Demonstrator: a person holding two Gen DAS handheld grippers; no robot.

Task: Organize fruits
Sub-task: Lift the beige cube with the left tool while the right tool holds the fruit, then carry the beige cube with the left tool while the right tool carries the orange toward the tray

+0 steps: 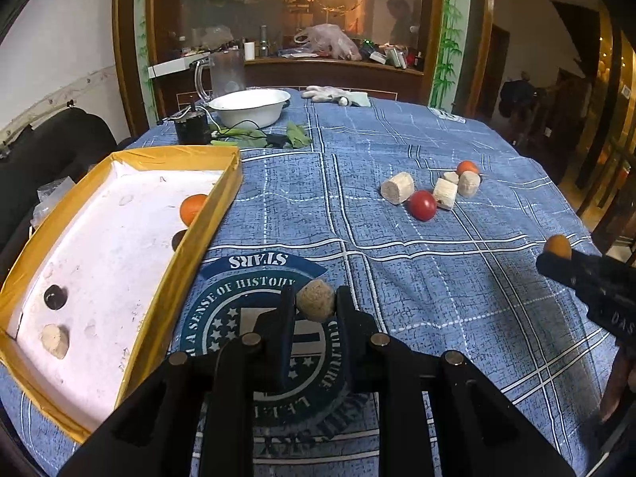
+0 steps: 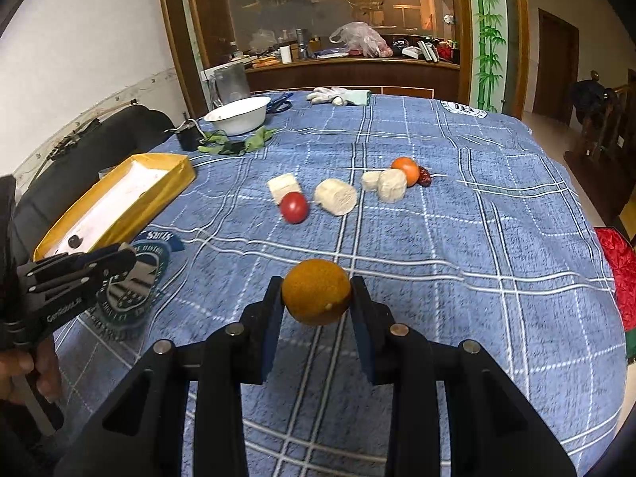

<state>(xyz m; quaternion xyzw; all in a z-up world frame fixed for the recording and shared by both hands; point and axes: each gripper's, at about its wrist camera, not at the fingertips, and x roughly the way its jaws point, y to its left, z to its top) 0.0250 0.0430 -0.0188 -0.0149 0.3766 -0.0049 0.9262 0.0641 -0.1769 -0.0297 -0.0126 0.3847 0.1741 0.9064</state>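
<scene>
The left gripper (image 1: 316, 302) jaws clamp a beige ball (image 1: 315, 299), the right gripper (image 2: 317, 294) jaws an orange (image 2: 317, 292).

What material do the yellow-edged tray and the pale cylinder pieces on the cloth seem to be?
The tray: probably white foam or card, matte and stained, its rim wrapped in glossy yellow tape with wrinkles. The pale cylinders: rough, fibrous, cream-coloured; perhaps cut sugarcane or wood, I cannot tell which.

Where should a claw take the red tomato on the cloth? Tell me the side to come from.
Grip the red tomato across its round middle, coming from above with the fingers along the near-far line. The pale block touches its far-left side and a pale cylinder sits close on its right, so a side approach looks crowded.
</scene>
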